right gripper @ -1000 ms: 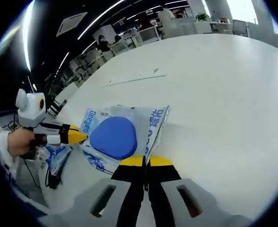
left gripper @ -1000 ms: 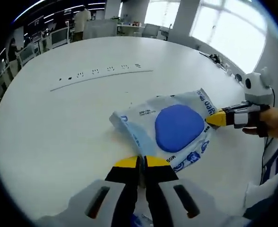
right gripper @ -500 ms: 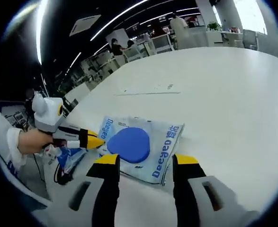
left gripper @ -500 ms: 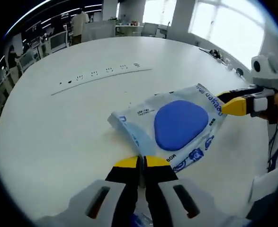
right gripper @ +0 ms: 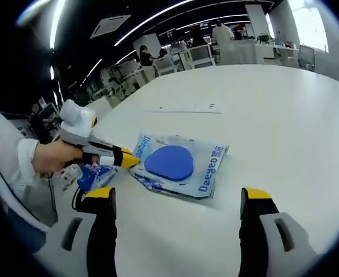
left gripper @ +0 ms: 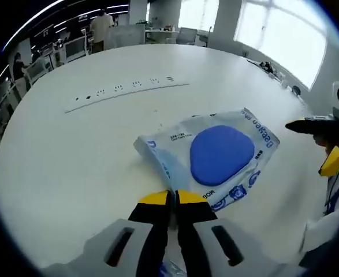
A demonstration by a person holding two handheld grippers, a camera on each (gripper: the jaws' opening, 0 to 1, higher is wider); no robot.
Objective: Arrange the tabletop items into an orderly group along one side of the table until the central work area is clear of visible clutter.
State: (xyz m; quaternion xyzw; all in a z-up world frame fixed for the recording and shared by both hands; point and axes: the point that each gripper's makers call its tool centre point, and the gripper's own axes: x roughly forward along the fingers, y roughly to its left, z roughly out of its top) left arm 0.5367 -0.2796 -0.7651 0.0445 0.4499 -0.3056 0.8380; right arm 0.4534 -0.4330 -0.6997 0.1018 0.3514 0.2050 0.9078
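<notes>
L gripper [left gripper: 170, 197] fingers clamped on near edge of pale-blue plastic wipes pack w/ blue oval lid [left gripper: 215, 156], flat on white table [left gripper: 71, 156] by its edge; R gripper [right gripper: 181, 196] fingers wide apart, off it — one-corner drag may swing or slip the pack.

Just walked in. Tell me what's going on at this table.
A person is working with two handheld grippers on a big white round table. The left gripper is shut on the edge of a flat pale-blue plastic pack with a round blue lid, which lies on the table. The right gripper is wide open and off the pack. Another small blue packet lies at the table's edge.
</notes>
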